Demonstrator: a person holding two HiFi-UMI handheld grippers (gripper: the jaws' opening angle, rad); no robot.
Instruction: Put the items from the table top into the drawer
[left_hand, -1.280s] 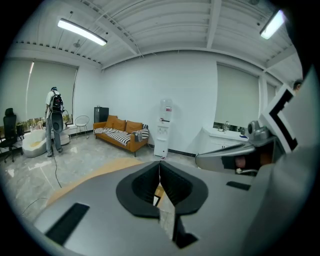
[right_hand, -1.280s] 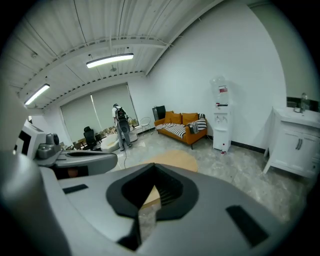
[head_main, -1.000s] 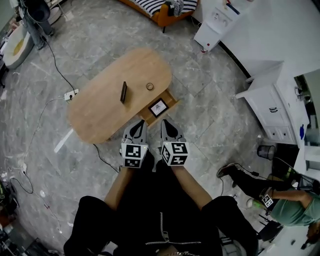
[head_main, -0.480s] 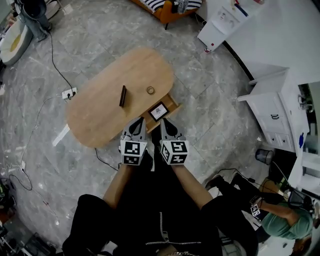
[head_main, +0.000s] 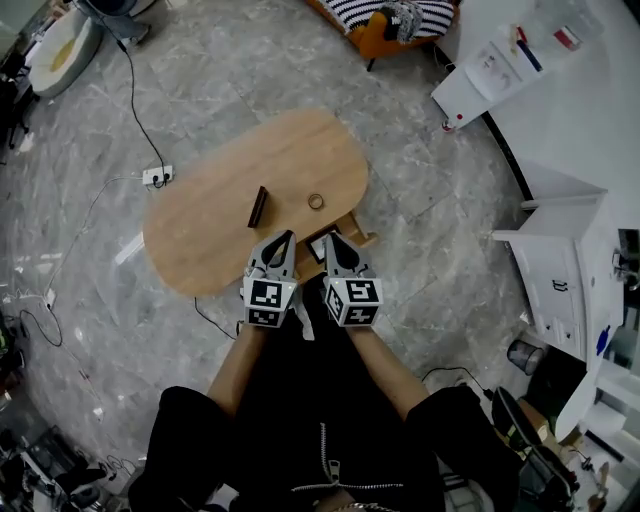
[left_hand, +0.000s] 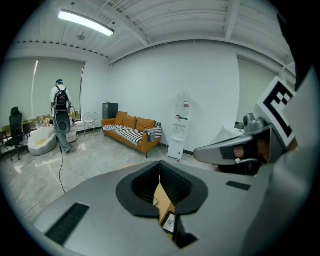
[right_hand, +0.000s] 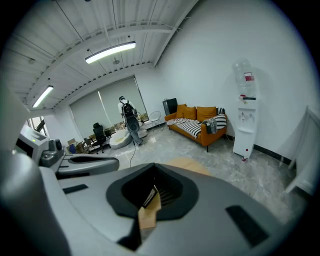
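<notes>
- The left claw (head_main: 283, 238) is closed, its jaws meeting tip to tip with nothing between them.
- The right claw (head_main: 333, 241) is closed too, and empty.
- Both claws are side by side and close together, pointing forward and down over the near edge of the table (head_main: 200, 240).
- Between their tips lies a small framed card (head_main: 317, 247), partly hidden, in the open drawer (head_main: 358, 230).
- The drawer juts from the table's near right edge.
- On the table top, just beyond the claws, lies a dark bar (head_main: 259, 206).
- A small ring (head_main: 315, 201) lies to the right of the bar, apart from it.
- Left of the table, a power strip (head_main: 157, 177) lies on the grey floor (head_main: 420, 180), its cable running off to the far left.
- Farther off stand a striped orange sofa (head_main: 385, 18) and, to its right, a white water dispenser (head_main: 490, 70).
- A white cabinet (head_main: 565, 270) stands at the right.
</notes>
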